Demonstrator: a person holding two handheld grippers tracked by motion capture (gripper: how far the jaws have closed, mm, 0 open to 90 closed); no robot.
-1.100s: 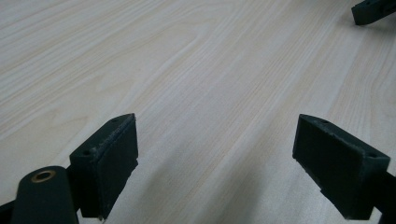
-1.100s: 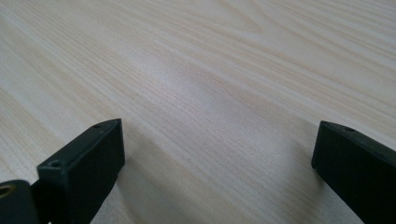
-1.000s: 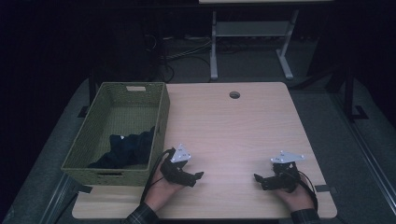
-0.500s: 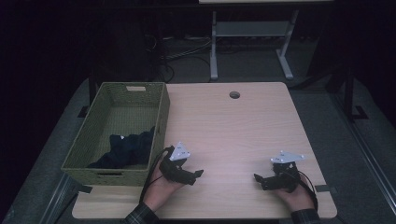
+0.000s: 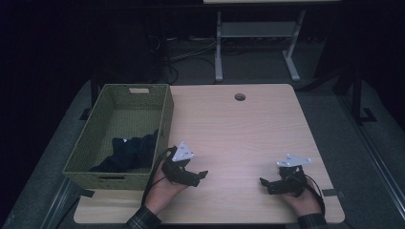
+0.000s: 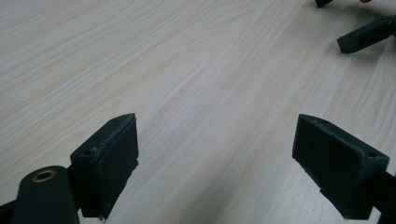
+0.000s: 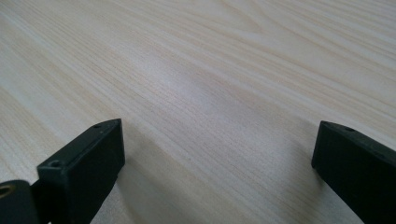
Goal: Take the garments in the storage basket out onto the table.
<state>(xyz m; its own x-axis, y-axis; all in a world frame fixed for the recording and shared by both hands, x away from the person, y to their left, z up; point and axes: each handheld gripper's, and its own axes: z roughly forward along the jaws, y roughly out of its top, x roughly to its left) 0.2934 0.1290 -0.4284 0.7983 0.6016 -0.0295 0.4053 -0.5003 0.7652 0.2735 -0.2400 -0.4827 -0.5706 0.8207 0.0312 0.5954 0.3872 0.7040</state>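
My left gripper (image 5: pixel 199 175) rests low over the wooden table (image 5: pixel 239 138) near its front edge, just right of the woven basket (image 5: pixel 165 125), pointing right. Its jaws stand wide apart with bare wood between them (image 6: pixel 215 154). My right gripper (image 5: pixel 265 184) sits near the front right of the table, pointing left, jaws also wide apart over bare wood (image 7: pixel 217 154). A dark cloth (image 5: pixel 129 153) lies bunched in the near end of the basket. In the left gripper view the tips of the right gripper (image 6: pixel 364 35) show at the top right.
A round cable hole (image 5: pixel 239 97) sits near the table's far edge. Beyond the table stands a white metal frame (image 5: pixel 253 43) with cables on the dark floor. Dark mats flank the table on both sides.
The left gripper has shifted slightly up and right, away from the front edge. The right gripper has stayed put.
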